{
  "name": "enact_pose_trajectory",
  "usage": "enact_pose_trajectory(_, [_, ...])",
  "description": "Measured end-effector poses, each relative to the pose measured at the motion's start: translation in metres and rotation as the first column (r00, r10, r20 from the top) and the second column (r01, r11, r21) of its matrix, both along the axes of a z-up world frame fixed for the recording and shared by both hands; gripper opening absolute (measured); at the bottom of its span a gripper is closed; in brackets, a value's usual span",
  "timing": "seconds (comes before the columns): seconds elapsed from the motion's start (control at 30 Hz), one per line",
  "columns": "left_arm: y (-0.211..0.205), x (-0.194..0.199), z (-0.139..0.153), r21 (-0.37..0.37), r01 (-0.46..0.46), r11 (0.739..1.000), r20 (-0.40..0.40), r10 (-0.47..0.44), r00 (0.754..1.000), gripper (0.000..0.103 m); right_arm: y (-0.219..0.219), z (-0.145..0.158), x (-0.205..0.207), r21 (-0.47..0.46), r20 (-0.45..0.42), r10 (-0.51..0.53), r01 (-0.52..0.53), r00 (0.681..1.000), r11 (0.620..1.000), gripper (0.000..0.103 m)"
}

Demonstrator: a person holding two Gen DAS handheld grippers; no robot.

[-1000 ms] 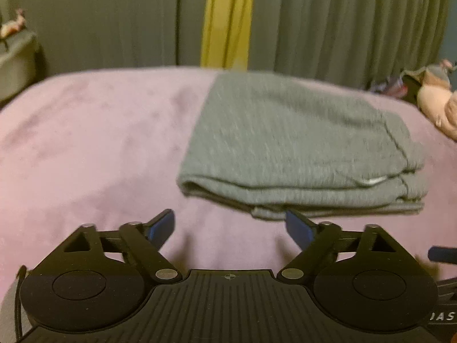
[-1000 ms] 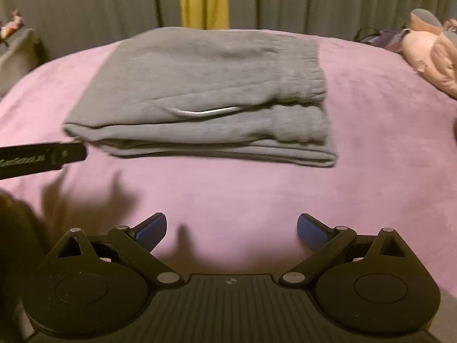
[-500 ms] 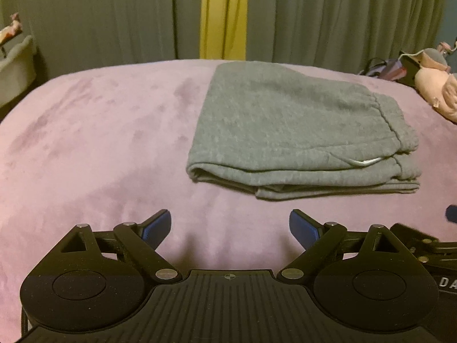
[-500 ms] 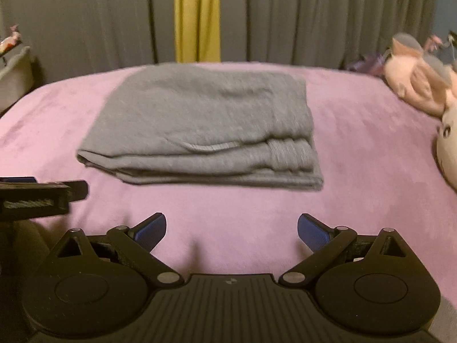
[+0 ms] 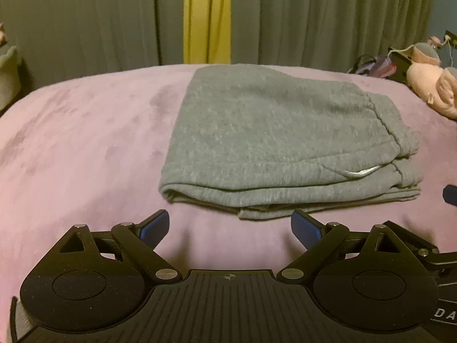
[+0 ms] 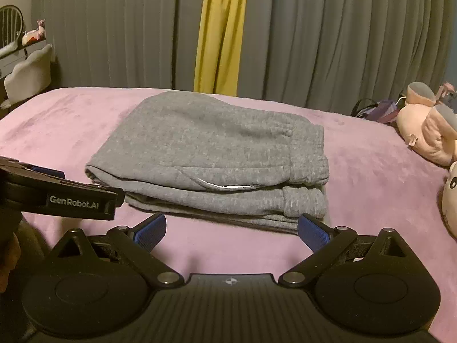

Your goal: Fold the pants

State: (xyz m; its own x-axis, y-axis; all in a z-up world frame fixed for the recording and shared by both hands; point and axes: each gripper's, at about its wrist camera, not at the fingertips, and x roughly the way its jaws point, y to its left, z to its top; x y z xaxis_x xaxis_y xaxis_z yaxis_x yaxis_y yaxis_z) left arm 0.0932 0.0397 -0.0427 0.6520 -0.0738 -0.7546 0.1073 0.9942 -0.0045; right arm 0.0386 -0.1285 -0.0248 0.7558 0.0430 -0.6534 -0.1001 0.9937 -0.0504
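The grey pants (image 5: 271, 143) lie folded into a thick rectangular stack on the pink bed cover (image 5: 85, 148), waistband and cuffs to the right. In the right wrist view the same pants (image 6: 217, 157) show a white pocket edge on the front fold. My left gripper (image 5: 230, 225) hovers open just short of the stack's near edge, nothing between its blue pads. My right gripper (image 6: 232, 230) is also open and empty, close to the near fold. The left gripper's body (image 6: 57, 197) pokes into the right wrist view from the left.
Grey curtains with a yellow strip (image 6: 222, 34) hang behind the bed. Pink plush toys (image 6: 428, 125) lie at the bed's right side, with another one (image 6: 451, 197) nearer. A grey chair or cushion (image 6: 31, 71) stands at the far left.
Both grippers have pulled back from the pants and risen a little, so the whole stack shows. The pants have not moved. Both stay open.
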Motion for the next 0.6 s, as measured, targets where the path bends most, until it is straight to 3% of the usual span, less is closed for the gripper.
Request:
enact_pose_trajectory(0.17, [0.002, 0.007, -0.012, -0.047, -0.012, 0.999, -0.031, 0.011, 0.999, 0.096, -0.008, -0.008, 0.008, 0.034, 0.024, -0.015, 0.014, 1.000, 0.999, 0.099])
enact_pose_trajectory(0.43, [-0.010, 0.013, -0.022, 0.003, 0.006, 1.000, -0.060, -0.006, 0.998, 0.096, -0.014, -0.023, 0.023, 0.041, -0.051, -0.061, 0.063, 0.997, 0.997, 0.099])
enact_pose_trajectory(0.6, [-0.007, 0.014, -0.023, -0.010, -0.001, 1.000, -0.075, 0.001, 0.997, 0.096, -0.019, -0.025, 0.024, 0.068, -0.066, -0.083, 0.088, 0.994, 0.994, 0.099])
